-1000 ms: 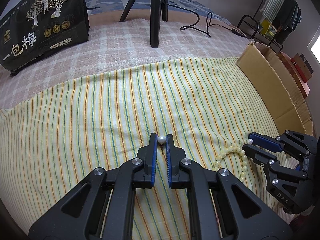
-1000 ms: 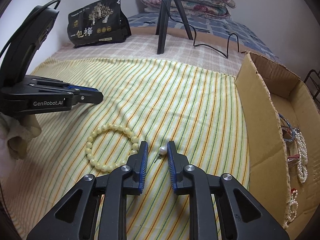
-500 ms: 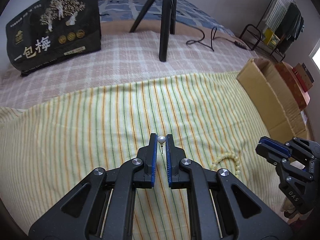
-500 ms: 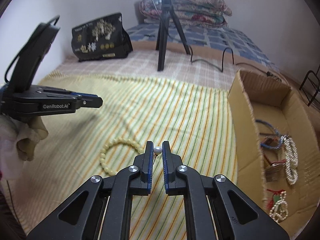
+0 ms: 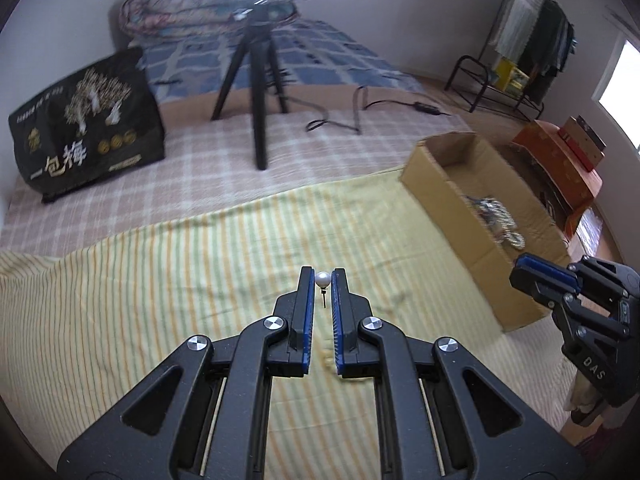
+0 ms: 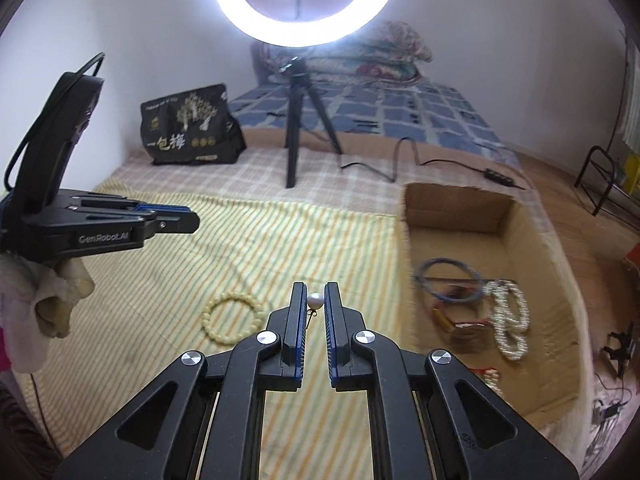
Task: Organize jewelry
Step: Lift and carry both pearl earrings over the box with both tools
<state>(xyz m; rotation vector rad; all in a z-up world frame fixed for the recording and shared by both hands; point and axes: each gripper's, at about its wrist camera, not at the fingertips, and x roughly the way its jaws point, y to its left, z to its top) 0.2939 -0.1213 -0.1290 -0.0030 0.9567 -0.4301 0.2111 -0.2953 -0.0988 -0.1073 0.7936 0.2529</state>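
My left gripper is shut on a pearl earring, held in the air above the striped cloth. My right gripper is shut on a second pearl earring, also lifted. A pale yellow bead bracelet lies on the cloth left of the right gripper. An open cardboard box to the right holds a pearl necklace, a blue bangle and other pieces. The box also shows in the left wrist view, with the right gripper in front of it.
A black tripod with a ring light stands on the checked blanket behind the cloth. A black printed bag sits at the back left. A cable trails behind the box. A metal rack stands at far right.
Both grippers have risen higher above the cloth, each still holding its earring. The right gripper closed on its earring a second ago. The box interior has come into view.
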